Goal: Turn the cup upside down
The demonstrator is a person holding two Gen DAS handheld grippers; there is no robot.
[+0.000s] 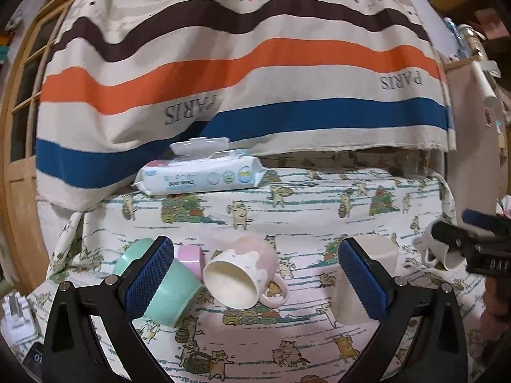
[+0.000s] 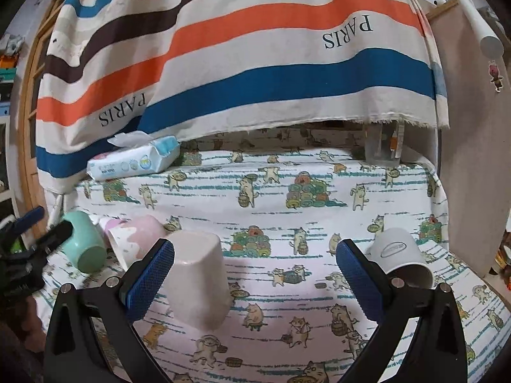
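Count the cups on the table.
5. Mint cup on its side, far left; a small lilac one, mostly hidden, behind it; pink mug on its side alongside; white cup upside down, middle; white mug on its side, right. Others may be hidden.

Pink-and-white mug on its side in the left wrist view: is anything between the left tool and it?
Nothing visible blocks it. The pink-and-white mug lies on its side, mouth facing the open left tool, in line with the gap between the fingers. The mint cup lies close on its left, partly behind the left finger, and could get bumped.
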